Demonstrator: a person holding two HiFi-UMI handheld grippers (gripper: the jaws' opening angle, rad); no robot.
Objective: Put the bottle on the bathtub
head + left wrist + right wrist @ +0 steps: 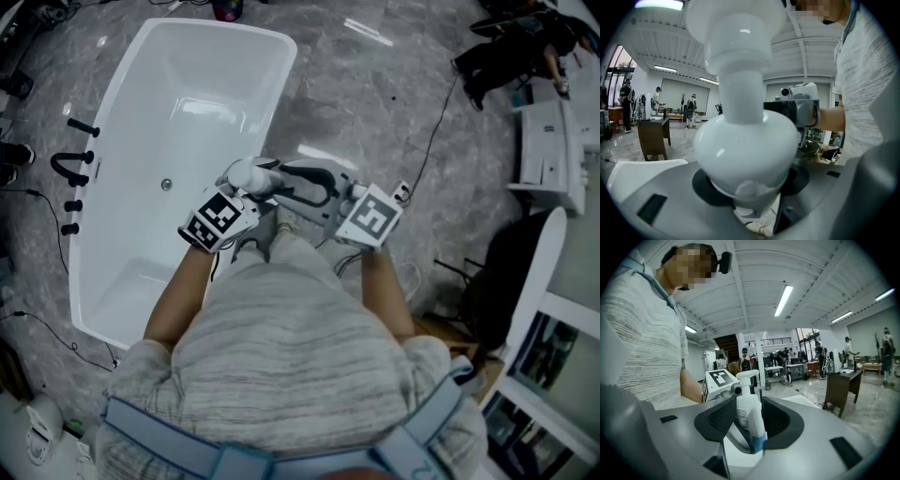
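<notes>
Our left gripper [750,183] was clamped on a white round-bellied bottle [745,140], and our right gripper [751,428] was squeezed onto a slim spray bottle [747,408] with a blue band! We held both up close together, right by the white bathtub's [187,84] rim.

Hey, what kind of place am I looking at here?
Likely a big open lab or showroom, not a home bathroom: a freestanding bathtub on stone-look floor, desks and people standing behind.
</notes>
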